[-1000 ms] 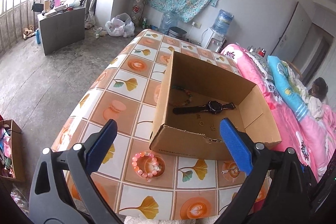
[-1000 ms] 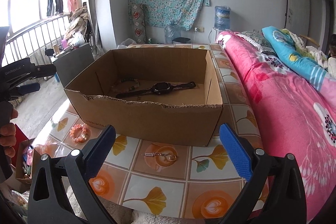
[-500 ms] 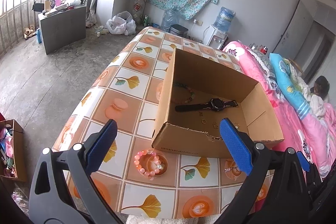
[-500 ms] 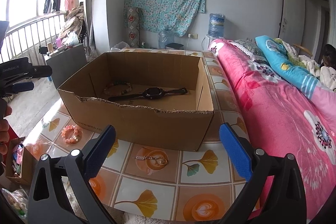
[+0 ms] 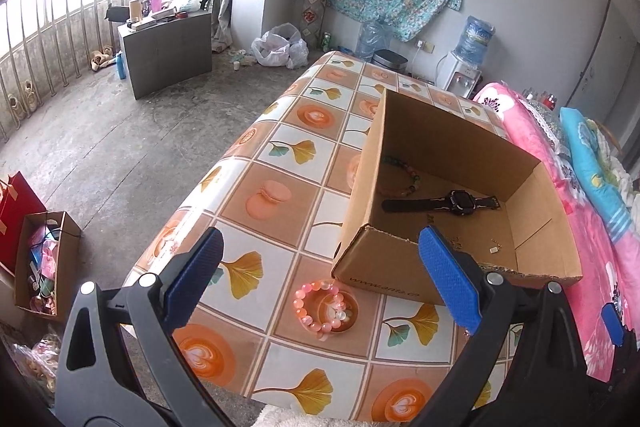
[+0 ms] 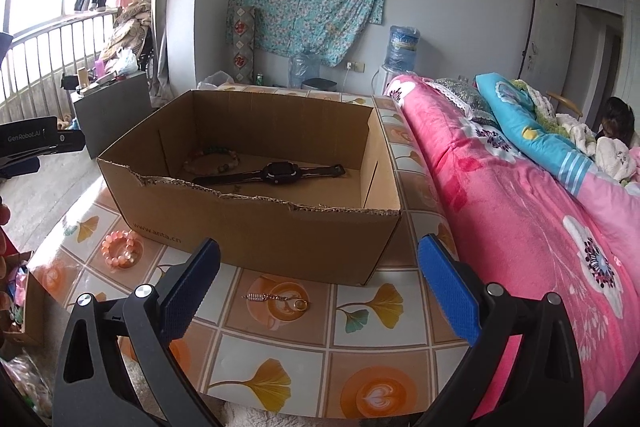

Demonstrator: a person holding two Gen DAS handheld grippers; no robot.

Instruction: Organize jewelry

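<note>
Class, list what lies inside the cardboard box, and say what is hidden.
Inside the cardboard box lie a black wristwatch, a multicoloured bead bracelet and a few tiny gold pieces. The box's near wall and the left claw's finger hide part of the floor.

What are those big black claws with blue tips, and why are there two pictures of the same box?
Those claws are grabbing tools; a person holds one in each hand. Each tool carries a camera looking out between its two fingers, so you get two pictures. One shows the left gripper, the other the right gripper. Both are open and hold nothing.

On the table, with its leaf-patterned cover, stands a cardboard box. Inside lie a black watch, a beaded bracelet and some tiny pieces I cannot make out. In front of the box, on the table, wait a pink bead bracelet and a small chain with a pendant.
</note>
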